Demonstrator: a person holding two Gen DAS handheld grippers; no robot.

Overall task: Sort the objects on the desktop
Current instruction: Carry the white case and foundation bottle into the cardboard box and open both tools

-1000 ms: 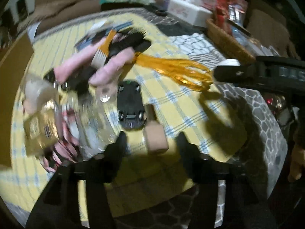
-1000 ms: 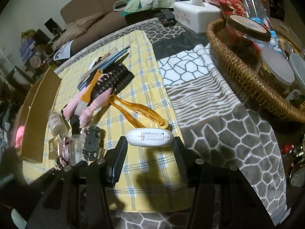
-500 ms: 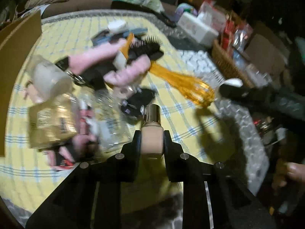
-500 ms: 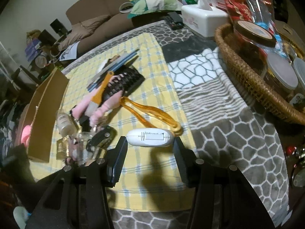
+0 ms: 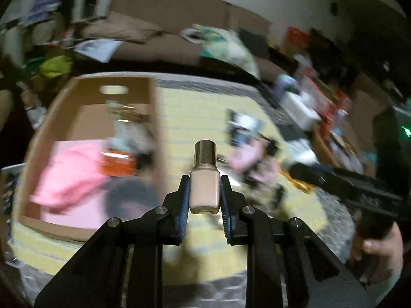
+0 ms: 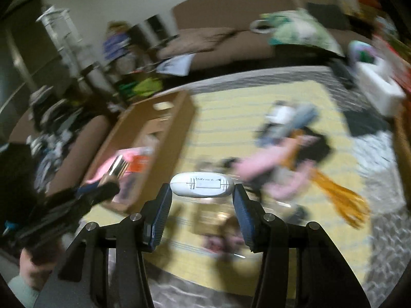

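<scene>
Item, left gripper [image 5: 205, 192]: jaws clamped on the flat sides of a beige glass foundation bottle with gold cap [image 5: 205, 187], carried cap-forward above the yellow checked worktop [image 5: 195, 118], tilted down toward the open brown cardboard box [image 5: 154, 107] at its left edge, presumably for deposit.

Item, right gripper [image 6: 202, 192]: jaws gripping the ends of a white oval plastic case [image 6: 202, 185], likewise aloft and tilted down.
</scene>
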